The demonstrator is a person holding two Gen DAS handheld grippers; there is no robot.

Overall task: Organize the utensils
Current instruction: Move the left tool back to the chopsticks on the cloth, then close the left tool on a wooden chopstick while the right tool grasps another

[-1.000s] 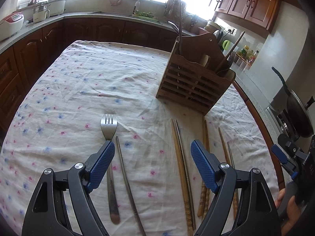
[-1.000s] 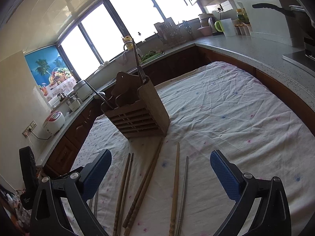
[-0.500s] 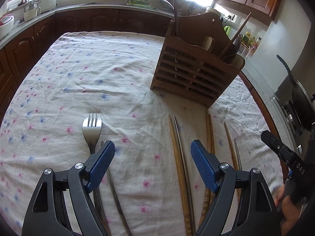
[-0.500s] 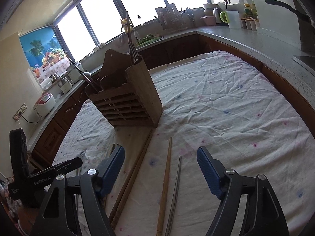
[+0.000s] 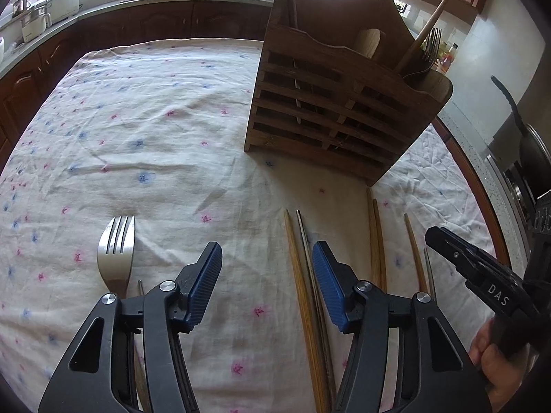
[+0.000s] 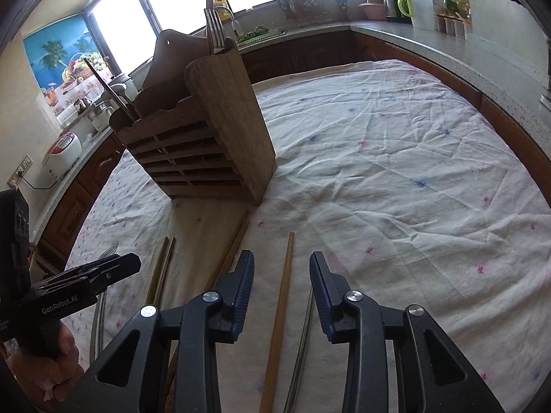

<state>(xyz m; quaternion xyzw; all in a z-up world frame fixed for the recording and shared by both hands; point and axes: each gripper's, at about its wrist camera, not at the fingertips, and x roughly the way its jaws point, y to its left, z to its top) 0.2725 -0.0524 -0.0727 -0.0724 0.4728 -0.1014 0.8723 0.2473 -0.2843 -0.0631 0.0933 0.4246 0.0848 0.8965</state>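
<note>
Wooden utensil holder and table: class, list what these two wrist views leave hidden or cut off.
- Left wrist view: fork handle, behind left gripper.
- Right wrist view: wooden chopstick near end, cut by bottom edge between right gripper fingers.
- Both views: utensil holder contents, behind slats.

both wrist views close, angled down, sharing wooden holder
</note>
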